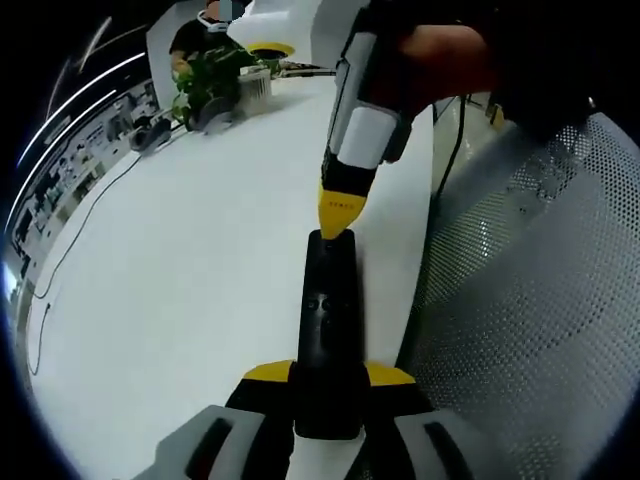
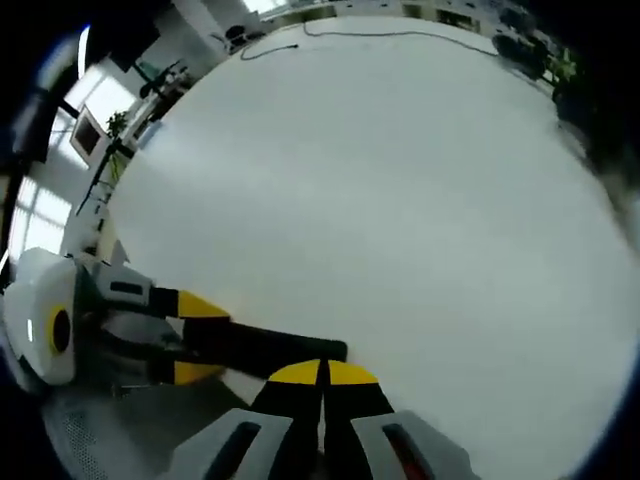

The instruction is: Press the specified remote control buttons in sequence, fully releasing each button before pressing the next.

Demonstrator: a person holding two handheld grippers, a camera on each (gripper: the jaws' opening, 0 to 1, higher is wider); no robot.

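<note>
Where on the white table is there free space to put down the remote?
The widest bare patch of the table lies left of the remote, between it and the thin cable. It is crowded at the far end, around the potted plant, and beside the right claw touching the remote's tip.

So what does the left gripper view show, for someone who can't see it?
The left tongs hold a black remote over a white table, while the right tongs' shut yellow tip touches its far end. Plants sit far back.
</note>
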